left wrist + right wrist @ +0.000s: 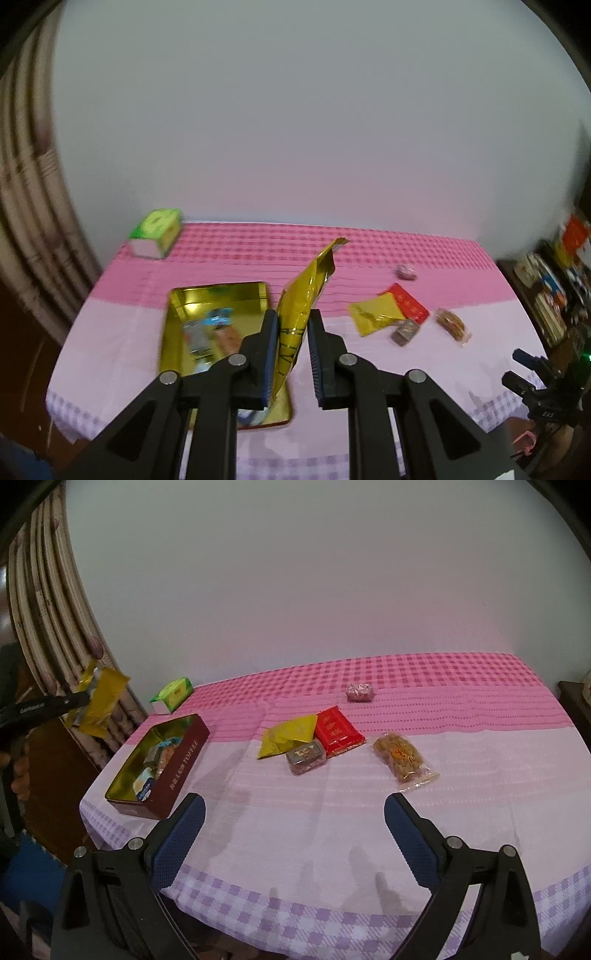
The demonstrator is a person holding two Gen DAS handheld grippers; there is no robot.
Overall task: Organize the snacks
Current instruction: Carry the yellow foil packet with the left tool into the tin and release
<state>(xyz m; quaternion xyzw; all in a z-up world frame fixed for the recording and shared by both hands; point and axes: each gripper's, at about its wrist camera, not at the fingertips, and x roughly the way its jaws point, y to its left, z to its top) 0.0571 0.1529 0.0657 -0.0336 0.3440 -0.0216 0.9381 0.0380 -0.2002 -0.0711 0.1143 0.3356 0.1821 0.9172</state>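
My left gripper is shut on a gold foil snack packet, held upright in the air above the right edge of the open gold-lined tin. The right wrist view shows that same packet aloft at the far left, left of the tin. The tin holds several wrapped snacks. My right gripper hangs open over the near part of the cloth, with nothing between its fingers. Loose on the cloth lie a yellow packet, a red packet, a small clear box, a bagged pastry and a small pink-wrapped snack.
A green tissue box sits at the table's far left corner. The table, under a pink and lilac checked cloth, stands against a plain wall. Shelves with goods are off to the right in the left wrist view.
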